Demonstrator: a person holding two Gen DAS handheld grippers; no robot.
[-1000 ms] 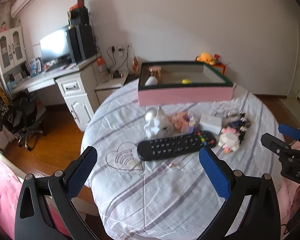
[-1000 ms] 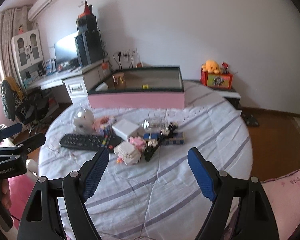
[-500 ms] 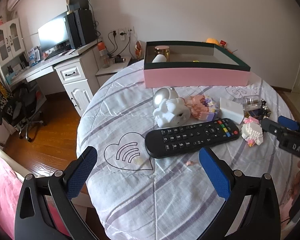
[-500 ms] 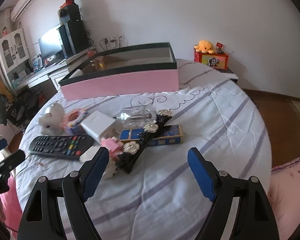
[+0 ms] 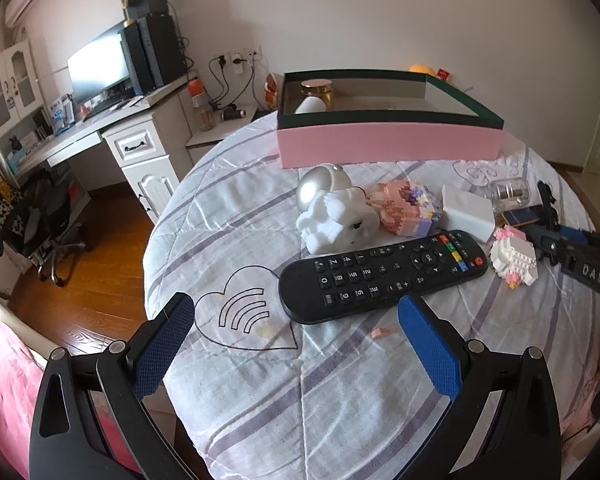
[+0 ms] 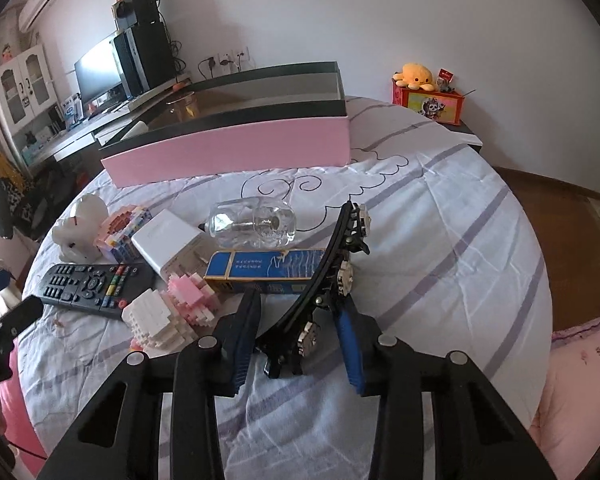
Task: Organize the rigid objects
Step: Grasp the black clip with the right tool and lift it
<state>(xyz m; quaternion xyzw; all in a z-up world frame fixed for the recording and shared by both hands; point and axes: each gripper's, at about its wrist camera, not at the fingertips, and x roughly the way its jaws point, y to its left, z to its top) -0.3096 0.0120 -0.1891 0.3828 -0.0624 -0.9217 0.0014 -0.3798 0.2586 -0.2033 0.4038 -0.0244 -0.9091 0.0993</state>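
Striped white bedding (image 6: pixel 440 240) is lying under your right gripper (image 6: pixel 296 344), whose jaws have just been closing around the near end of a curved black hair clip with pale metal studs (image 6: pixel 332 276); contact is unclear. Its length is running away toward the pink box (image 6: pixel 236 148). Your left gripper (image 5: pixel 296 340) is hanging spread before the black remote (image 5: pixel 384 276).

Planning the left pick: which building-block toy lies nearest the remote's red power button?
The white and pink block figure, just off that end of the remote. The pink and purple block model sits farther back, beside the white figurine.
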